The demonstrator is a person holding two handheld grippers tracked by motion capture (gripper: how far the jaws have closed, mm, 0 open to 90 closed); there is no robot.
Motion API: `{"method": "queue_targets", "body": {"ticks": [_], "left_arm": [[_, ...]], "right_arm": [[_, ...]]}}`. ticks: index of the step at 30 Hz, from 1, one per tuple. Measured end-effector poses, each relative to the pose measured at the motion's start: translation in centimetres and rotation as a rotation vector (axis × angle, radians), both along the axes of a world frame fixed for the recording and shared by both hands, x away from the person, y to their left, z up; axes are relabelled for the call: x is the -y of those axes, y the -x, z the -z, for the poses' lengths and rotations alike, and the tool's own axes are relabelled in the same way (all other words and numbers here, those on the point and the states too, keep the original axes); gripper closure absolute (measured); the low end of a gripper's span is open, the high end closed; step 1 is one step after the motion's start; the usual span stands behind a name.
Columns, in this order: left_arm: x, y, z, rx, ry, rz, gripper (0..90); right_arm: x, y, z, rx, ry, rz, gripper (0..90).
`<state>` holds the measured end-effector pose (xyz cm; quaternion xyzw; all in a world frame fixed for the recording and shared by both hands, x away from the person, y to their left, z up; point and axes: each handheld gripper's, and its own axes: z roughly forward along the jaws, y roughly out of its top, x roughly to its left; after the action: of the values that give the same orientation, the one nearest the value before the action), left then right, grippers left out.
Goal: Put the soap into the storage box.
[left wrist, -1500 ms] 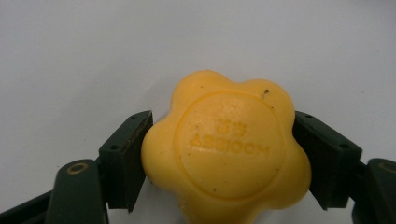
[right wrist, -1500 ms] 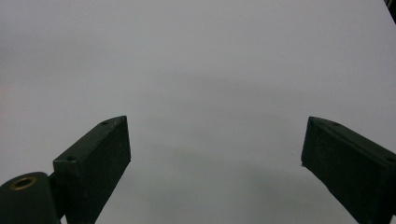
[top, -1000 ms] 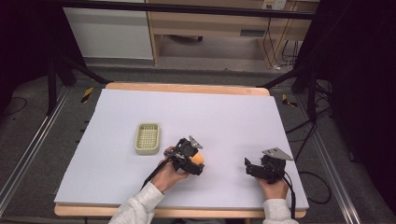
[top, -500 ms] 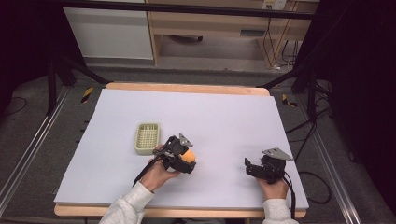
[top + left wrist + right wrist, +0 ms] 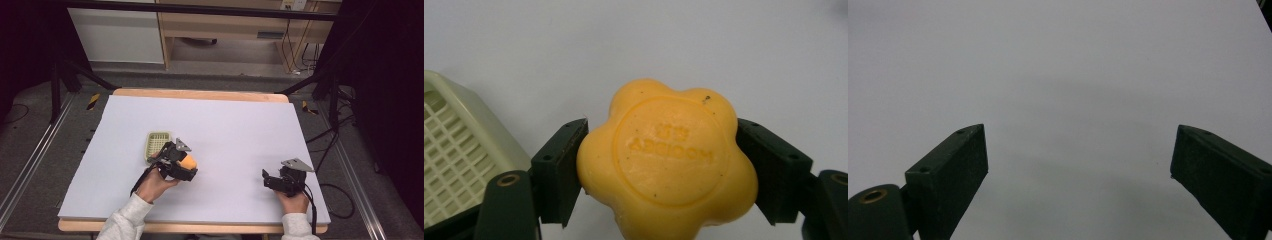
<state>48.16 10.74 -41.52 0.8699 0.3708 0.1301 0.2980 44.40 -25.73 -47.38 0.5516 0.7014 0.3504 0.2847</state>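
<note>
Orange soap sits clamped btwn left gripper jaws, held off the table just beside the tray, prob. headed there. Right gripper rests idle nearby, jaws wide, w/ nothing in them.

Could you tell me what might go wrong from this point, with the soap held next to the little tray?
The left gripper holds the orange flower-shaped soap by its rounded lobes alone, so it could twist or slip out. The pale green slotted tray sits close beside the jaws; lowering the soap carelessly might knock its rim and push the light tray across the table.
</note>
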Motion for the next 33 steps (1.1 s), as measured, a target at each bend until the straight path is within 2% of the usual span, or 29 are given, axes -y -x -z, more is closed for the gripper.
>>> {"method": "queue_targets", "body": {"ticks": [7,12,33], "left_arm": [[-1.2,-0.3,-0.6,0.013,0.012,-0.028,25.5],[-2.6,-0.9,-1.2,0.022,0.027,-0.059,25.5],[-5.3,-2.6,-1.6,0.036,0.060,-0.144,25.5]], "right_arm": [[0.1,0.1,0.0,0.005,0.003,0.000,8.7],[0.1,0.1,-0.1,0.006,-0.003,0.002,8.7],[0.2,0.1,-0.1,0.004,-0.005,0.003,8.7]]}}
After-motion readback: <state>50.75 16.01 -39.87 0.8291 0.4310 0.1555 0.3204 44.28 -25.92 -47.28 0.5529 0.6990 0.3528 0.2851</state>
